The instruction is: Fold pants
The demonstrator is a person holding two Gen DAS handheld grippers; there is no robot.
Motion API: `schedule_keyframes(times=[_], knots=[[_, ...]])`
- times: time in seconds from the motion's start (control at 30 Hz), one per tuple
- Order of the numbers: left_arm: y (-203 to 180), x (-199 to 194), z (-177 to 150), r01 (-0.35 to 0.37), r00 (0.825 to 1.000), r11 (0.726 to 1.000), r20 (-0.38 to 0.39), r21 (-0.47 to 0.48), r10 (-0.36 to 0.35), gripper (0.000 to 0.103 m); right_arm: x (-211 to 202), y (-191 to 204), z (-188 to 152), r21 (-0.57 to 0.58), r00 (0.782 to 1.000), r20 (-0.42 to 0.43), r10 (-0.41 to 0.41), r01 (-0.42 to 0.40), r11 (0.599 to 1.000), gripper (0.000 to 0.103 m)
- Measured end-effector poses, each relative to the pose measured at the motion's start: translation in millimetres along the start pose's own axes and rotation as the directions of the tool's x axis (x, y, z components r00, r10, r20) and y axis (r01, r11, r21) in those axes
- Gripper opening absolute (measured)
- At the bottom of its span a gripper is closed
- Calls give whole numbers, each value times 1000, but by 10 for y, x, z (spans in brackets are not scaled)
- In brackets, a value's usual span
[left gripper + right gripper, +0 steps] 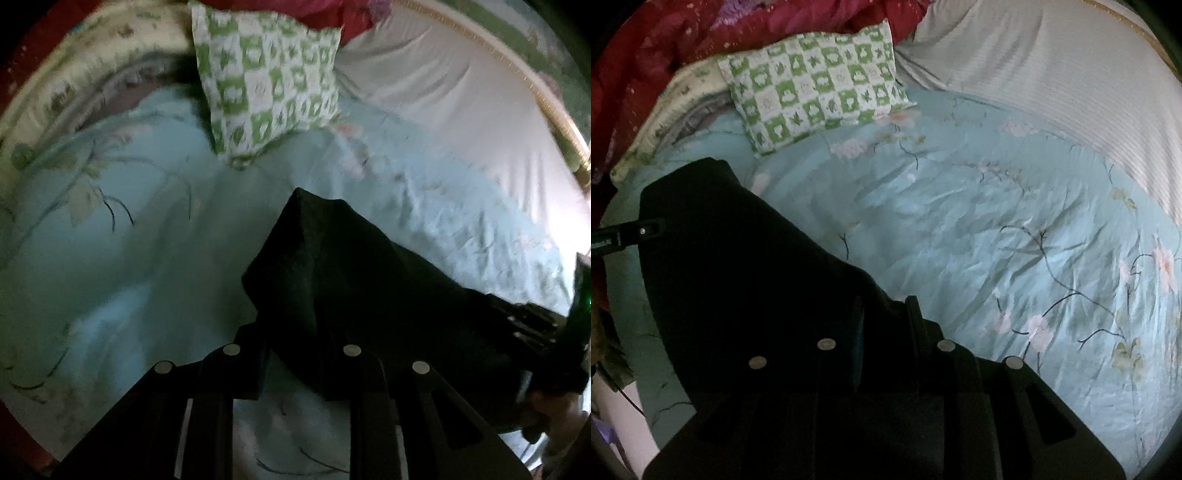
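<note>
Black pants (351, 280) hang in a raised bundle over the light blue floral bedspread (147, 240). My left gripper (295, 343) is shut on the pants' edge, and the cloth drapes over its right finger. In the right wrist view the pants (738, 266) spread from the left down to my right gripper (886, 325), which is shut on the cloth between its fingers. The left gripper shows there at the far left edge (639, 232), against the pants. The right gripper shows at the right edge of the left wrist view (535, 325).
A green and white checked pillow (269, 81) lies at the head of the bed, also in the right wrist view (816, 92). A red quilt (665, 48) is bunched behind it. A white striped sheet (1052, 74) covers the far right side.
</note>
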State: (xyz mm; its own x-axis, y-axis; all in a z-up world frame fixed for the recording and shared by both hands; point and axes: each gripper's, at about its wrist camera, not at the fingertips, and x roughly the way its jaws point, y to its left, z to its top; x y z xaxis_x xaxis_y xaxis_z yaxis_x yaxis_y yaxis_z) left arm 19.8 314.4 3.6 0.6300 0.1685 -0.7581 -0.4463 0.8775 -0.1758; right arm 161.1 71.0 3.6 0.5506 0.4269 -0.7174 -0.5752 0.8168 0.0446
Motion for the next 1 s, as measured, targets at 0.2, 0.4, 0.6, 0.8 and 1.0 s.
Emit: schedule_keyframes(times=[0.2,0.4,0.6,0.8,1.0], knots=[[90,-87,-81,-132,991,991,8,-17,132,62,-94,-123,-44,72,999,-3,-51,51,996,46],[18,-494,-105,-87,994,995,64,-40,90,63,-633,-381,-229,236,995,63,-79,62,970,48],[-415,-574,-118,-5,999,999,49,36,3,69,-1140,-501,-543,300,992,101,-74,40,953,50],[-1016,-534,-169,86,996,984,10,156,-89,72,-1534,-598,-1005,366,991,101,-84,41,930,50],[-1705,-441,-280,180,984,942,-57,284,-171,73,-1843,-777,-1516,470,991,76,-107,59,880,50]])
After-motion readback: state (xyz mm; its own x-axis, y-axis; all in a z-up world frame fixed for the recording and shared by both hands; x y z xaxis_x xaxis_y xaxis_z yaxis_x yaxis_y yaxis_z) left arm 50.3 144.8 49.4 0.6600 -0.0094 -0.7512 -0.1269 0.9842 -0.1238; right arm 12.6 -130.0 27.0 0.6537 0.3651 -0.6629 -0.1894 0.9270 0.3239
